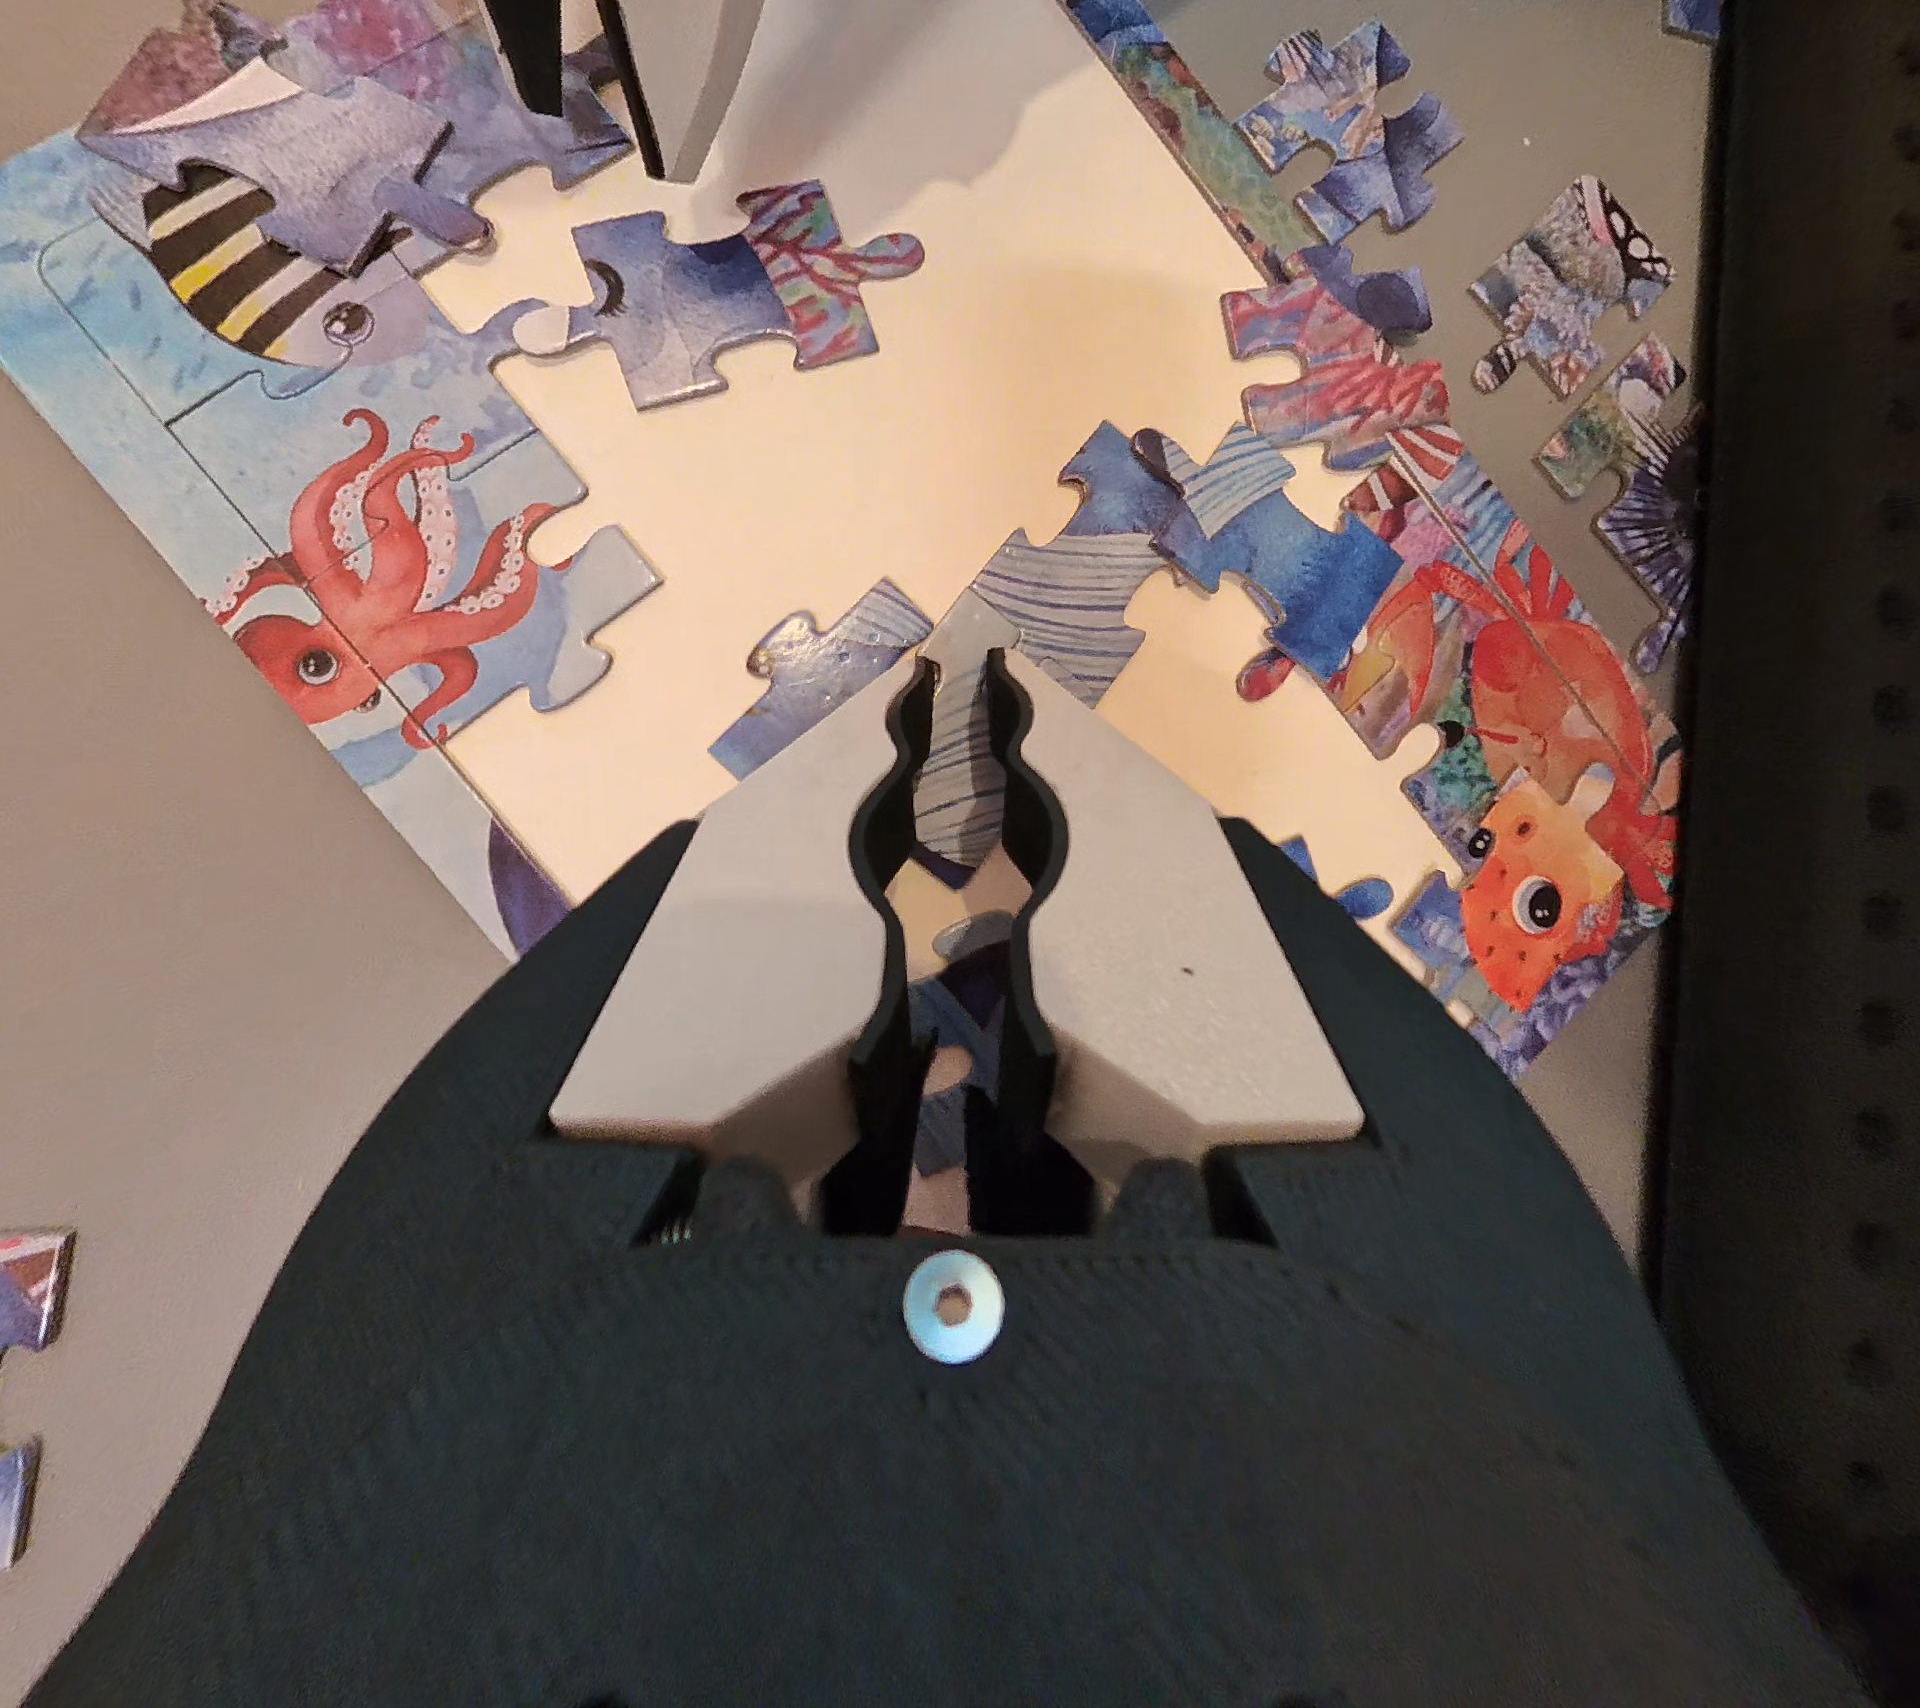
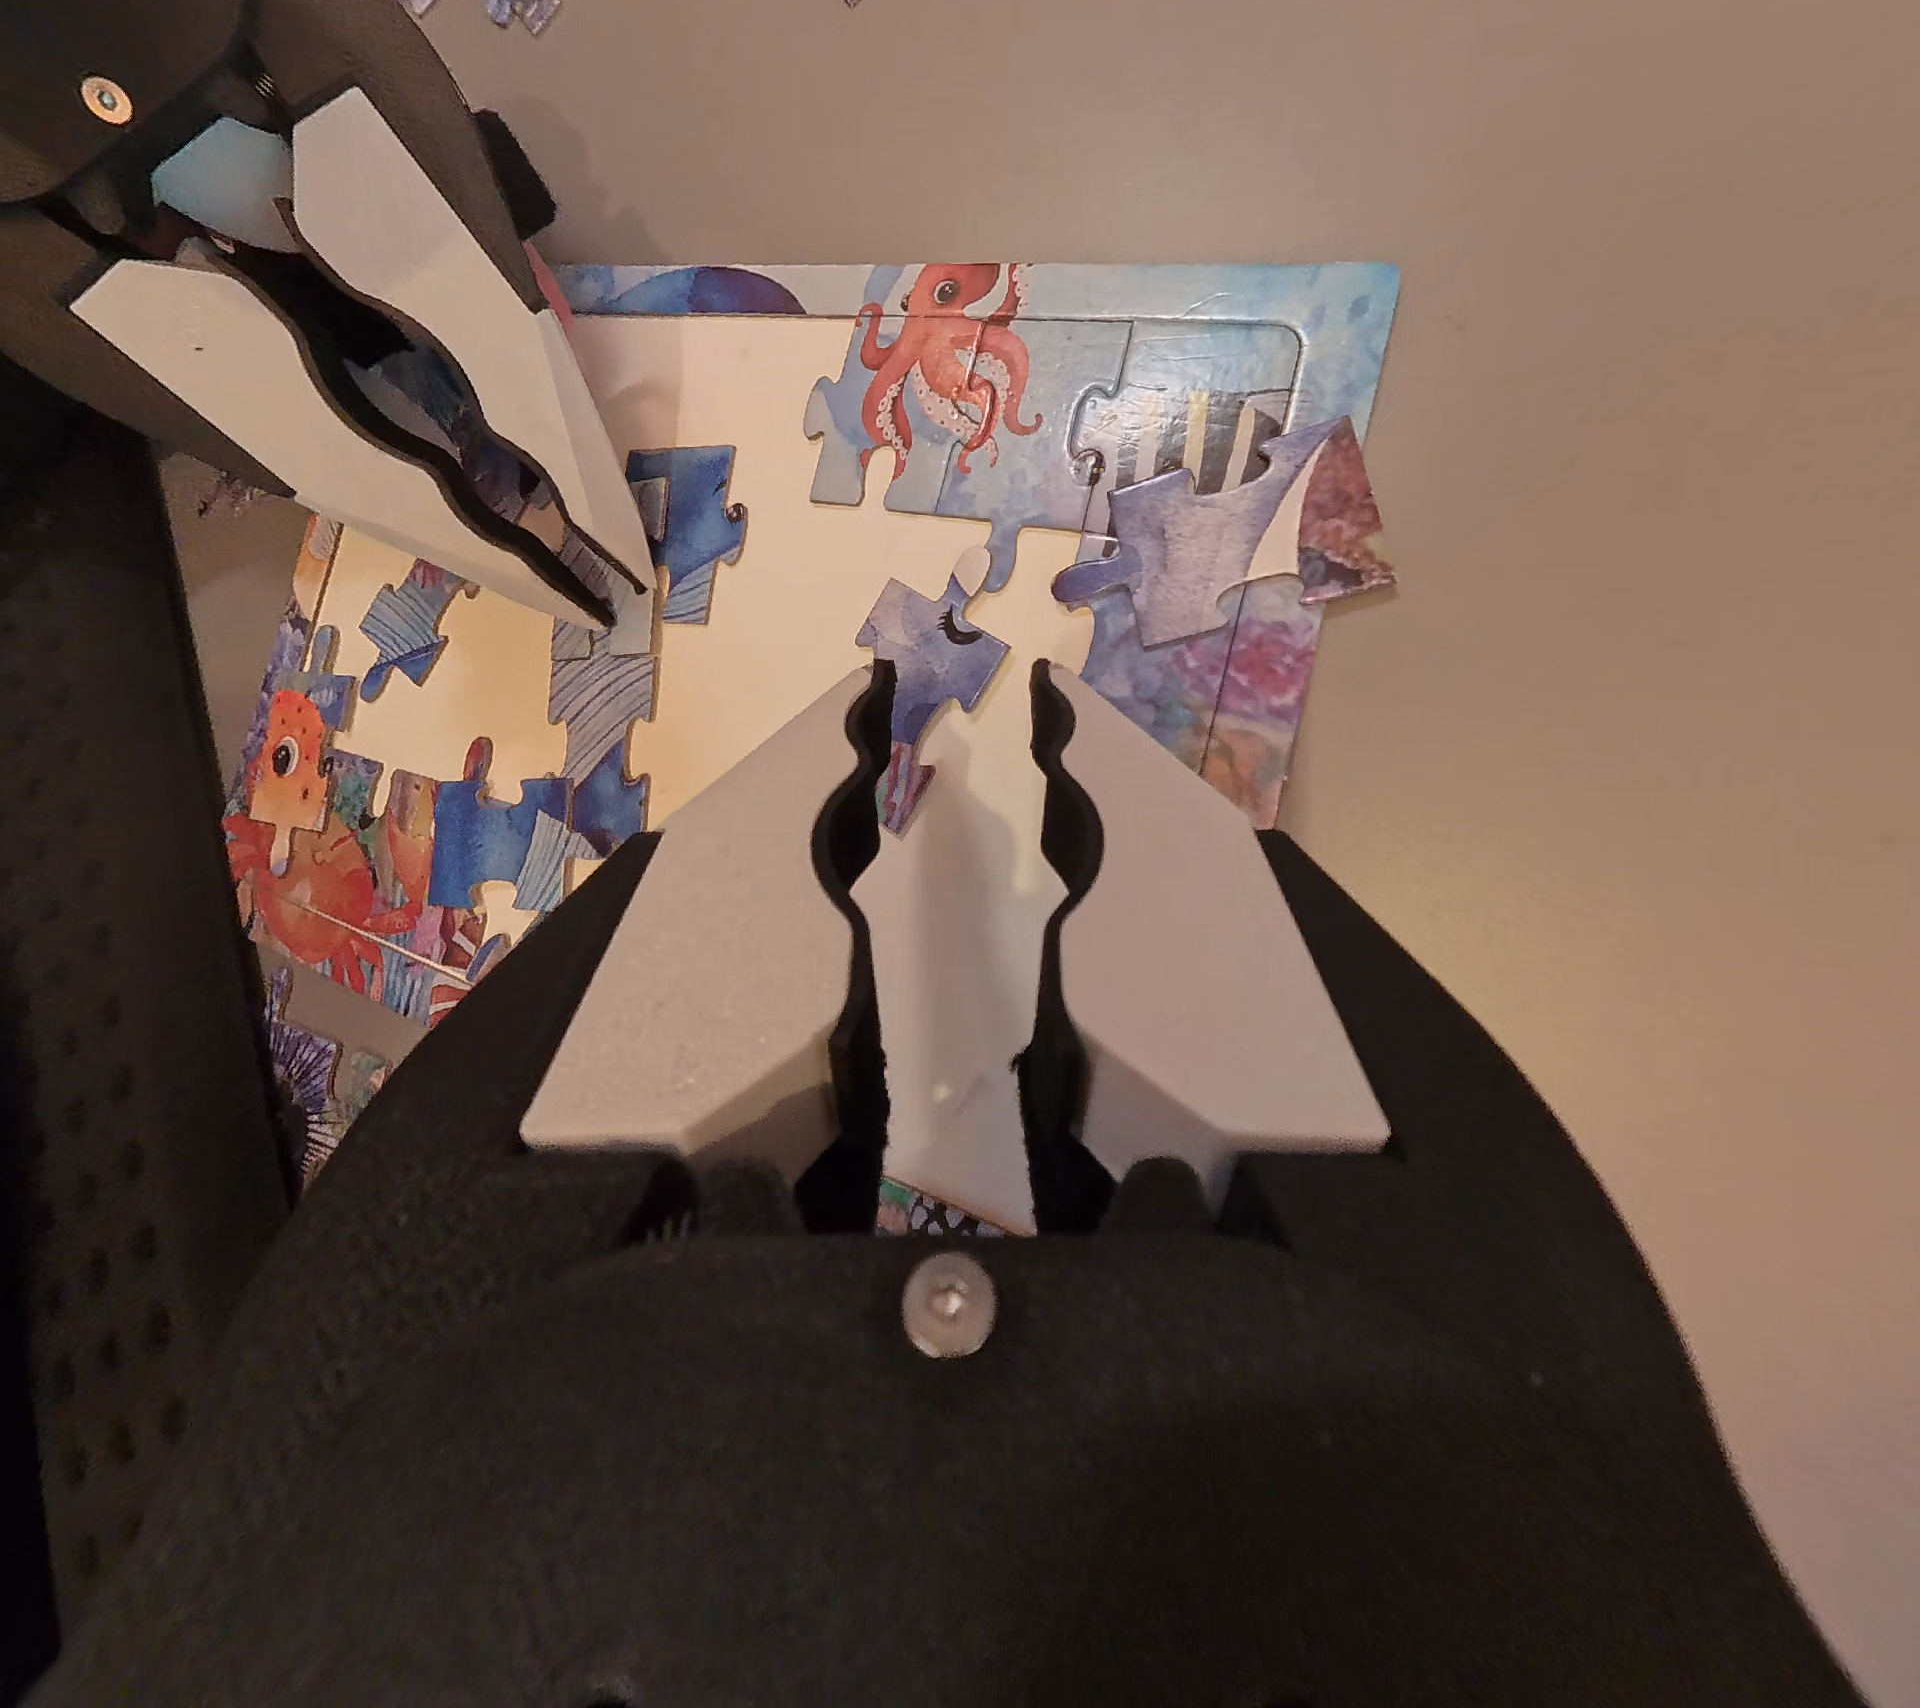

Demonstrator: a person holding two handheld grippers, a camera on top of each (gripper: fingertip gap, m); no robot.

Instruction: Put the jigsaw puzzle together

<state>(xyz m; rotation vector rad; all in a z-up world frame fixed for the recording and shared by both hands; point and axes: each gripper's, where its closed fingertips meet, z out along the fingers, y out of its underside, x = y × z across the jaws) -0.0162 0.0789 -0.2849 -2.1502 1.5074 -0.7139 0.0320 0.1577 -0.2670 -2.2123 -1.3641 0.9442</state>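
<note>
Cream-coloured puzzle tray (image 1: 935, 432) lies on the grey table (image 2: 1143, 100), partly filled with sea pictures. The left gripper (image 1: 966, 656) has its jaws almost closed at a striped blue piece (image 1: 1049, 609); whether it pinches it, I cannot tell. The right gripper (image 2: 956, 671) is parted over a loose whale-eye piece (image 2: 935, 650).

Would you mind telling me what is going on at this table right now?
A person with a gripper in each hand is assembling an undersea jigsaw in its tray. The left gripper, nearly closed, has its tips down at a blue-striped piece in the middle. The right gripper is open over a loose blue piece with an eyelash mark. The octopus corner and crab corner are filled; loose pieces lie outside.
</note>
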